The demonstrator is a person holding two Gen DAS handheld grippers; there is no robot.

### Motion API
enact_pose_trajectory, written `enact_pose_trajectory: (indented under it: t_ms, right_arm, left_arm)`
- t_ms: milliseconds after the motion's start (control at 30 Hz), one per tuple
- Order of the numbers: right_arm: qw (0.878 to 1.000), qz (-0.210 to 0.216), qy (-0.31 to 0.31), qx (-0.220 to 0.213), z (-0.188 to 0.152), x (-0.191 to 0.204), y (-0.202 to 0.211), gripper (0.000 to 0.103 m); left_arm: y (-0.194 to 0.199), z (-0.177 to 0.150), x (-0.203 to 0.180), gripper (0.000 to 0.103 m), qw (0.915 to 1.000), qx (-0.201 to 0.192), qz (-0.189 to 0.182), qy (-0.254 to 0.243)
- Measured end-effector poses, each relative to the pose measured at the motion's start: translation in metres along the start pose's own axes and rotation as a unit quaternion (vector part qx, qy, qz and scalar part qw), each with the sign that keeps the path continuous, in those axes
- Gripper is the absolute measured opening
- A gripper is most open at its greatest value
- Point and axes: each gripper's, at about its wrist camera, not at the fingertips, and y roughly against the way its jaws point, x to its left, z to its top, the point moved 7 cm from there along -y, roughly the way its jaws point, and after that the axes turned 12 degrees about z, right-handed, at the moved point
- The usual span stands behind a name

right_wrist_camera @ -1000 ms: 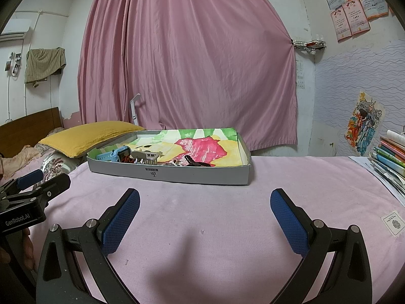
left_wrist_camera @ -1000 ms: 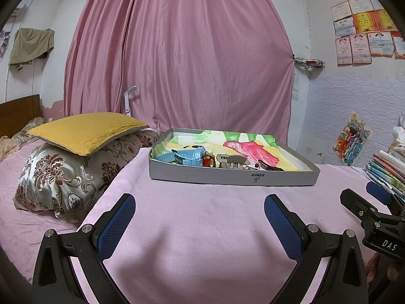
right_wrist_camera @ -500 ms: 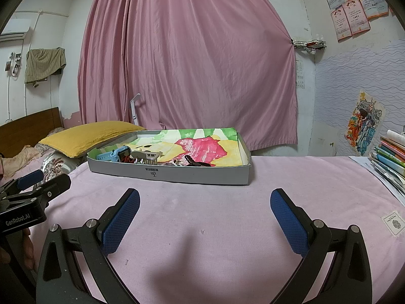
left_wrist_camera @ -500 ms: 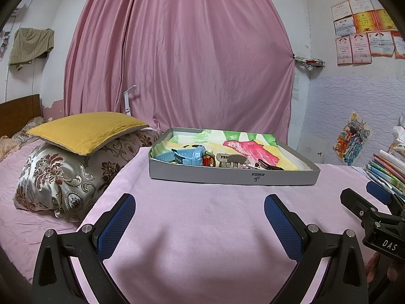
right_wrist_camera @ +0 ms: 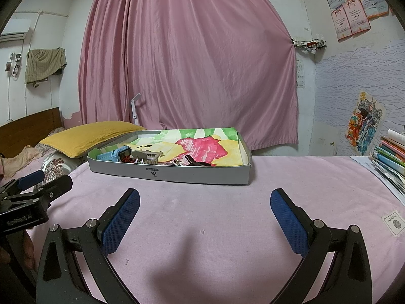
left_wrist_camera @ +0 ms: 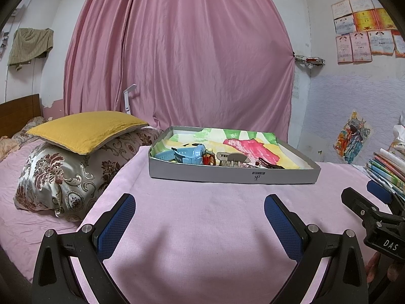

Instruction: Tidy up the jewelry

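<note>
Pink bed (left_wrist_camera: 202,228), tray (left_wrist_camera: 227,174), both grippers' fingers (left_wrist_camera: 116,225): unchanged, apart.

A home bedroom is shown: a bed (left_wrist_camera: 202,228) spread with pink cloth, a yellow pillow (left_wrist_camera: 86,129) stacked on a floral one (left_wrist_camera: 65,177), a wooden headboard (right_wrist_camera: 30,126), a pink curtain (right_wrist_camera: 189,63), and what may be certificates (left_wrist_camera: 364,27) pinned to the wall.

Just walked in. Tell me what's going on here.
A person holds two grippers over a pink bedspread, both open and empty. The left gripper and right gripper face a grey tray holding a blue watch, a beige hair claw and smaller pieces. Nothing is picked up yet.
</note>
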Motion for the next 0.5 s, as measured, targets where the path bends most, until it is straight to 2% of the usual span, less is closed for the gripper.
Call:
enact_pose_trajectory:
  t_ms: [200, 500]
  right_arm:
    - [1.0, 0.0, 0.0, 0.001, -0.0018, 0.001, 0.0, 0.101]
    - [1.0, -0.001, 0.001, 0.001, -0.005, 0.0032, 0.001, 0.101]
  left_arm:
    - [-0.0034, -0.0029, -0.0009, 0.102, 0.9999, 0.014, 0.01, -0.003]
    - [-0.001, -0.0022, -0.0022, 0.102, 0.9998, 0.013, 0.013, -0.006]
